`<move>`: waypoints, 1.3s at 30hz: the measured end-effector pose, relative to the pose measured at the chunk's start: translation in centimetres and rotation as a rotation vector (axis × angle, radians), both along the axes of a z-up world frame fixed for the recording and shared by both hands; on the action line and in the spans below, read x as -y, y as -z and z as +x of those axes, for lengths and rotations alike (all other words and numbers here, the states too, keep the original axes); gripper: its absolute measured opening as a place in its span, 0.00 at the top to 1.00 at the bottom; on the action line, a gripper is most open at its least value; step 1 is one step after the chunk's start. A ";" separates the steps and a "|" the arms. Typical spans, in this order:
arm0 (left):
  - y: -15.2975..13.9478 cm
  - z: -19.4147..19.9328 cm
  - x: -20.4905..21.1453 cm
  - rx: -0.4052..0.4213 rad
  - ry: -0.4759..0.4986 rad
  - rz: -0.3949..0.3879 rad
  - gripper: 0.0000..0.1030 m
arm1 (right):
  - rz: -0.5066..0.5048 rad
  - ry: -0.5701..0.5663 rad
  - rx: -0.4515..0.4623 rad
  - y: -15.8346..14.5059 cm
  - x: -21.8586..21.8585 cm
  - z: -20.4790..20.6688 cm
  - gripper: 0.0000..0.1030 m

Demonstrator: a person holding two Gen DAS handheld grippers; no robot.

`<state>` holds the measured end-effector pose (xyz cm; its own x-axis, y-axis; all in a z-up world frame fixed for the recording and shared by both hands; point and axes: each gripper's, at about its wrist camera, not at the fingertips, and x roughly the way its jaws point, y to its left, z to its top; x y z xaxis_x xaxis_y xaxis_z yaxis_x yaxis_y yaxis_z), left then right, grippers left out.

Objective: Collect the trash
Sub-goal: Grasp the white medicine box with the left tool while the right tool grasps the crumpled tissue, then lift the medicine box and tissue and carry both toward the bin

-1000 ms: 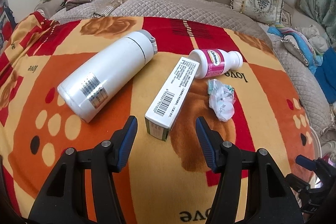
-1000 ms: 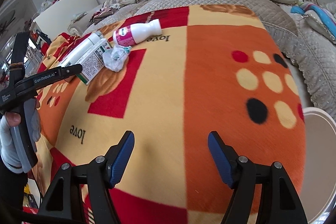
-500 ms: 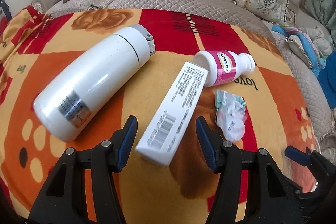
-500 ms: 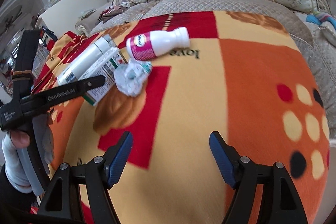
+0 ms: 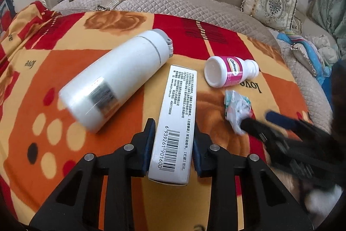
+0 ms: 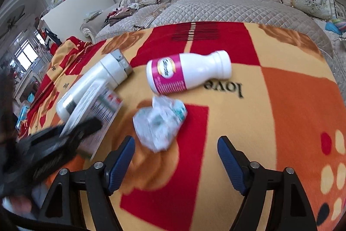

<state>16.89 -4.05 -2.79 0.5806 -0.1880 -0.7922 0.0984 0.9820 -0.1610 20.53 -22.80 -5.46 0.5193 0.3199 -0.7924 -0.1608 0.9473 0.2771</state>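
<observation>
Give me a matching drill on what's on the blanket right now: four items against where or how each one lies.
Things:
1. white carton
2. crumpled wrapper
3. pink-label bottle
4. white flask

States:
A. on its side by the word "love"
B. between the left hand-held gripper's closing jaws
C. ahead of the right hand-held gripper, not held
D. on its side, left of the carton

Pairs: 1-B, 2-C, 3-A, 4-D

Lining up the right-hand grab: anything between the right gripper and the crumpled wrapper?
No. The right wrist view shows only bare blanket between the opening right gripper and wrapper.
</observation>
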 end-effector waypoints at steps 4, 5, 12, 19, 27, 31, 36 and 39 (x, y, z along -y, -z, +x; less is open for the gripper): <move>-0.2 -1.4 -0.7 0.007 -0.004 -0.011 0.73 | -0.007 0.003 -0.016 0.9 -1.4 2.1 0.25; -0.2 -1.6 -0.7 0.010 -0.006 -0.013 0.73 | -0.018 0.003 -0.021 1.2 -1.7 2.4 0.25; 0.1 -2.4 -0.7 0.001 -0.003 -0.027 0.73 | -0.011 -0.006 0.007 1.3 -0.9 1.6 0.70; -0.5 -4.5 0.6 0.012 0.033 -0.043 0.73 | 0.025 -0.045 0.038 -0.2 1.4 -3.3 0.73; -0.7 -8.2 4.9 0.018 0.122 -0.043 0.73 | 0.036 -0.057 0.062 -1.5 4.7 -11.1 0.73; -1.0 -10.1 7.8 0.022 0.176 -0.047 0.73 | 0.041 -0.025 0.075 -1.9 7.1 -14.2 0.73; -1.6 -11.8 11.6 0.026 0.247 -0.047 0.73 | 0.038 0.048 0.081 -2.0 10.8 -17.5 0.73; -1.8 -12.8 14.1 0.027 0.294 -0.050 0.73 | 0.026 0.092 0.083 -2.2 13.1 -19.0 0.73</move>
